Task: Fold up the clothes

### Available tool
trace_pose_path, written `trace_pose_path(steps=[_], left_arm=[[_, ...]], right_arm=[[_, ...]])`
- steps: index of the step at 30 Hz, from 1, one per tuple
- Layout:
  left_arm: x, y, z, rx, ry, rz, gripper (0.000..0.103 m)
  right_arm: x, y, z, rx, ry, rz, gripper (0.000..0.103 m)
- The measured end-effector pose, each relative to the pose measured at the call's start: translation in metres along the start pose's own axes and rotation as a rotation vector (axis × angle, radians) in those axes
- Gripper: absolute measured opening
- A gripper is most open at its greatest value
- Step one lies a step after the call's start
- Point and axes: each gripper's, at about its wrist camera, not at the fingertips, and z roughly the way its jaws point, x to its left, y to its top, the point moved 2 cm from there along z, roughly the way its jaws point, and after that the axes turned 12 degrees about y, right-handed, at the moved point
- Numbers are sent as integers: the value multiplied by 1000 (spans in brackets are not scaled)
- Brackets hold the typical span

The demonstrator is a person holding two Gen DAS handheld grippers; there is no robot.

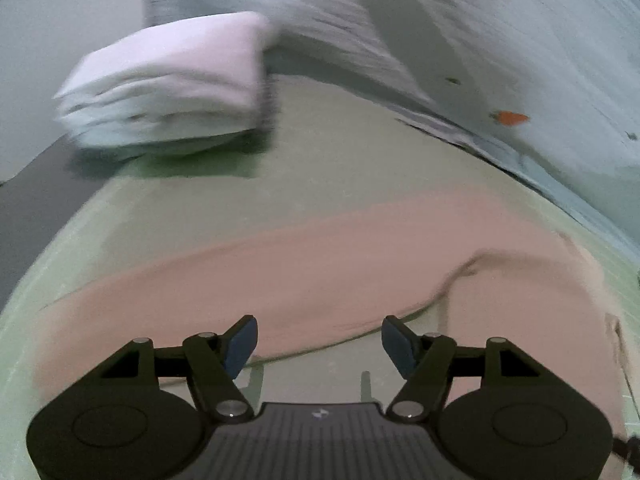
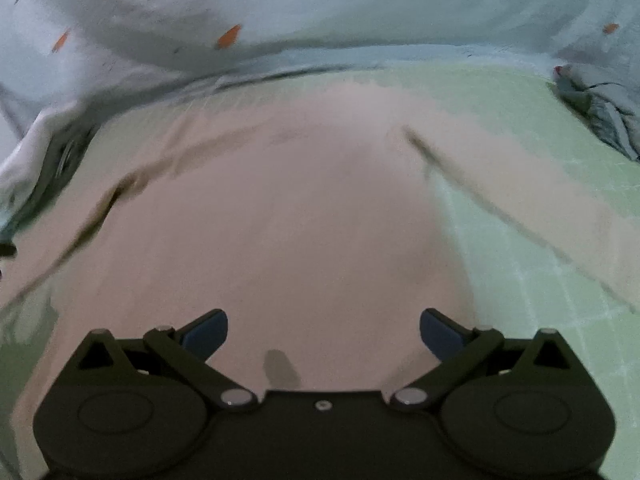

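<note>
A pale pink garment (image 1: 320,264) lies spread flat on a light green mat (image 1: 328,152). My left gripper (image 1: 318,340) hovers open over the garment's near edge, where a sleeve (image 1: 532,312) bends off to the right. In the right wrist view the same pink garment (image 2: 280,220) fills the middle, with a sleeve (image 2: 540,216) running out to the right over the green mat (image 2: 540,300). My right gripper (image 2: 323,332) is open above the pink cloth, nothing between its fingers. Both views are motion-blurred.
A stack of folded white clothes (image 1: 168,84) sits at the mat's far left. A rumpled pale blue-white sheet with orange marks (image 1: 500,60) lies behind the mat, also the sheet (image 2: 280,16). A crumpled grey cloth (image 2: 600,112) is at the far right.
</note>
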Motion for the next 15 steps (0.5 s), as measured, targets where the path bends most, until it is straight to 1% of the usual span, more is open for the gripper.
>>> trace_pose_path(steps=[2, 4, 6, 10, 12, 13, 14, 15], left_arm=[[-26, 13, 8, -17, -20, 26, 73], [-51, 26, 16, -30, -37, 50, 74], [-74, 40, 26, -26, -34, 62, 74], [-117, 72, 55, -18, -44, 83, 74], [-135, 87, 75, -19, -61, 104, 74], [-144, 94, 86, -20, -70, 115, 73], [-153, 102, 96, -20, -79, 126, 73], [-162, 109, 106, -21, -87, 137, 73]], right_arm=[[-11, 23, 9, -21, -7, 12, 103], [-21, 49, 23, -35, -32, 3, 103], [-32, 76, 38, -47, -61, -13, 103], [-55, 128, 78, -70, -80, -30, 100], [-66, 155, 104, -70, -71, -49, 96], [-69, 167, 117, -69, -63, -68, 91], [-73, 178, 131, -65, -44, -90, 85], [-75, 189, 145, -61, -25, -114, 81]])
